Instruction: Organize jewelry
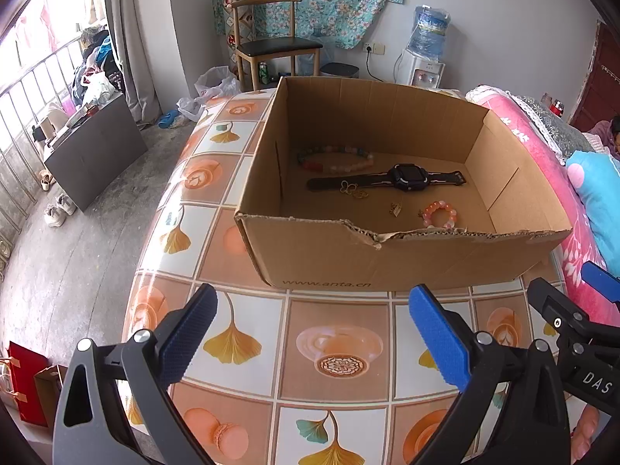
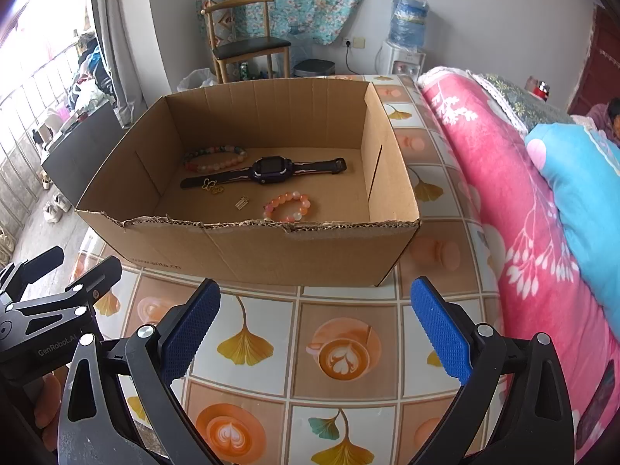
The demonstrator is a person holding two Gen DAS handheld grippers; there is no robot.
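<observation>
An open cardboard box (image 1: 387, 259) (image 2: 248, 248) stands on the tiled table. Inside lie a dark smartwatch (image 1: 407, 176) (image 2: 267, 169), a multicolour bead bracelet (image 1: 335, 159) (image 2: 215, 159), a pink bead bracelet (image 1: 440, 213) (image 2: 288, 205), a small gold chain piece (image 1: 352, 190) (image 2: 212, 187) and a tiny gold charm (image 1: 394, 209) (image 2: 241, 203). My left gripper (image 1: 310, 333) is open and empty in front of the box. My right gripper (image 2: 314, 329) is open and empty, also in front of the box, beside the left one.
The table (image 1: 337, 352) has a tile-pattern cloth. A pink floral quilt (image 2: 503, 201) and a blue pillow (image 2: 581, 193) lie along the right. A wooden chair (image 1: 271, 44) and a water dispenser (image 1: 424, 58) stand at the far wall.
</observation>
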